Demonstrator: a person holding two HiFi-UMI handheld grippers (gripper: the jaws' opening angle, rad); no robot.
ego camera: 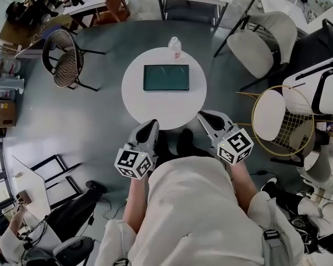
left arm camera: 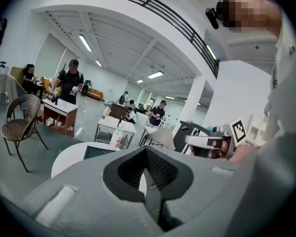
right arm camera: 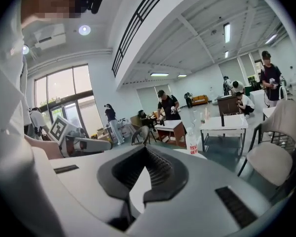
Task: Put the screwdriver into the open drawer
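Both tongs, left (ego camera: pixel 150 125) and right (ego camera: pixel 206 117), are pressed together on nothing, held by the round white surface (ego camera: pixel 164 107). A dark-green tray (ego camera: pixel 145 77) lies there beside a bottle (ego camera: pixel 175 47); its contents are unclear. No view shows the screwdriver.

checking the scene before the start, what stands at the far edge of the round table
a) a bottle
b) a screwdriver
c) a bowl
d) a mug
a: the head view shows a bottle standing at the far edge of the table, just beyond the dark rectangular thing.
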